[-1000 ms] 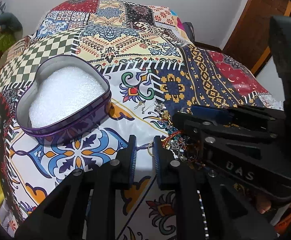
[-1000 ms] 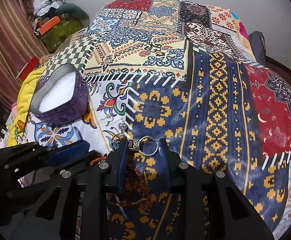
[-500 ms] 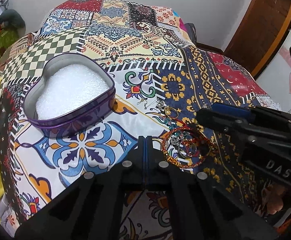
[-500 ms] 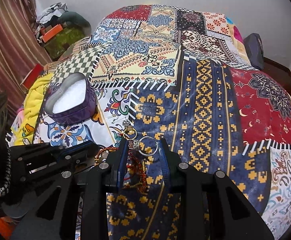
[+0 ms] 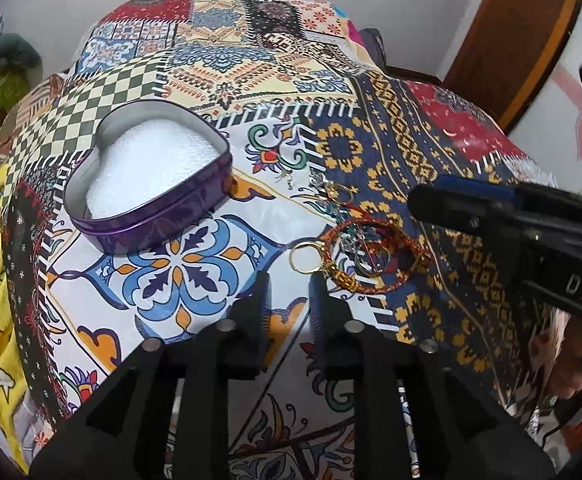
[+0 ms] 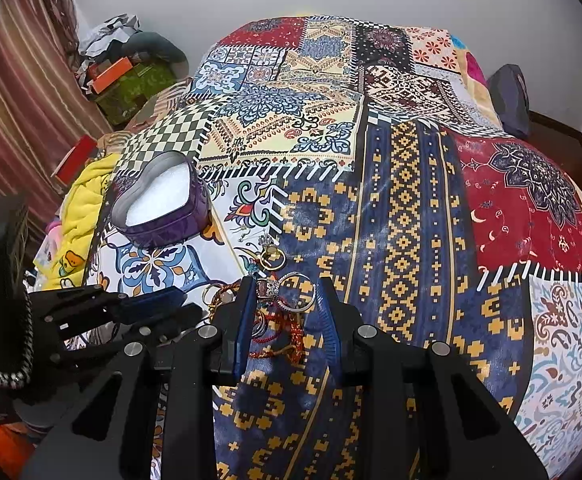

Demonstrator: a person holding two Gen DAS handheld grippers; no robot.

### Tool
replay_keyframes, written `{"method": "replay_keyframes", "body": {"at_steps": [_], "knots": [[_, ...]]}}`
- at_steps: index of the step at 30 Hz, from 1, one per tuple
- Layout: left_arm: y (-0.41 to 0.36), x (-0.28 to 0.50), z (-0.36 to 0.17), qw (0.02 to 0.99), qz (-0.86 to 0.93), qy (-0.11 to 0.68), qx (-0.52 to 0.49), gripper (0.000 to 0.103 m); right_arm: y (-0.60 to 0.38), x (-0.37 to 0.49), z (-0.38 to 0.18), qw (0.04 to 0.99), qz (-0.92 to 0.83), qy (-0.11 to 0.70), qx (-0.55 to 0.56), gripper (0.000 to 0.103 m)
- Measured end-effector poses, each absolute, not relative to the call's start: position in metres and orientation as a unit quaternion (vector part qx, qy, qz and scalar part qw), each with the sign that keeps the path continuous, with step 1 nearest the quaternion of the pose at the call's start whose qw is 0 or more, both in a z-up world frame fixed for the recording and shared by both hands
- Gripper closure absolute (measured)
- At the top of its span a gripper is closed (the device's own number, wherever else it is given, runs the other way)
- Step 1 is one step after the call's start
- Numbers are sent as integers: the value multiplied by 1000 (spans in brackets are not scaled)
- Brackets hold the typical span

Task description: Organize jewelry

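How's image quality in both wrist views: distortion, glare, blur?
Left wrist: strong fisheye bowing and dark corner vignette; soft glare on the purple tin; jewelry pile sharp. Right wrist: same bowing; even, soft light; faint hazy patch on the bedspread; no motion blur.

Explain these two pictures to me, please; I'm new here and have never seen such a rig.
There is no robot. A person holds a two-fingered claw in each hand, and each claw carries a wide-angle camera that looks along its fingers. One picture comes from the left claw, the other from the right claw. Each picture also catches the other claw at its edge.

Below them is a patchwork bedspread. On it sits an open purple heart-shaped tin lined with white foam. Beside the tin lies a tangle of jewelry: rings and a red bracelet.

Nothing is held. The left claw's jaws have just been opening with nothing between them, and the right claw's jaws stand apart over the tangle.
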State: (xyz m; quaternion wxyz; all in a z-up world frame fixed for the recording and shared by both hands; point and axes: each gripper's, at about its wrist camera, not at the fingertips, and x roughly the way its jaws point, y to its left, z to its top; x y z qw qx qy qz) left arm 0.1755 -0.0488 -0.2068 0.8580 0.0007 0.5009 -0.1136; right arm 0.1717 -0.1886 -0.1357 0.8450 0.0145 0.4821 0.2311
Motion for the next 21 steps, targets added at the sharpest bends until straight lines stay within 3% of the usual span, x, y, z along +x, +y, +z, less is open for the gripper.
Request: {"method": "replay_keyframes", "body": {"at_steps": [7, 14, 16, 21], "knots": [[-64, 183, -211, 860, -116, 497, 23, 73, -190, 171, -137, 843, 232, 485, 19, 75], [-66, 196, -214, 864, -115, 489, 19, 73, -193, 171, -140, 842, 229, 487, 22, 75], [-67, 196, -214, 867, -108, 486, 23, 79, -193, 170, -140, 842, 229, 488, 22, 75], [-66, 195, -214, 869, -108, 483, 21, 79, -192, 171, -140, 841, 230, 489, 21, 75]]}}
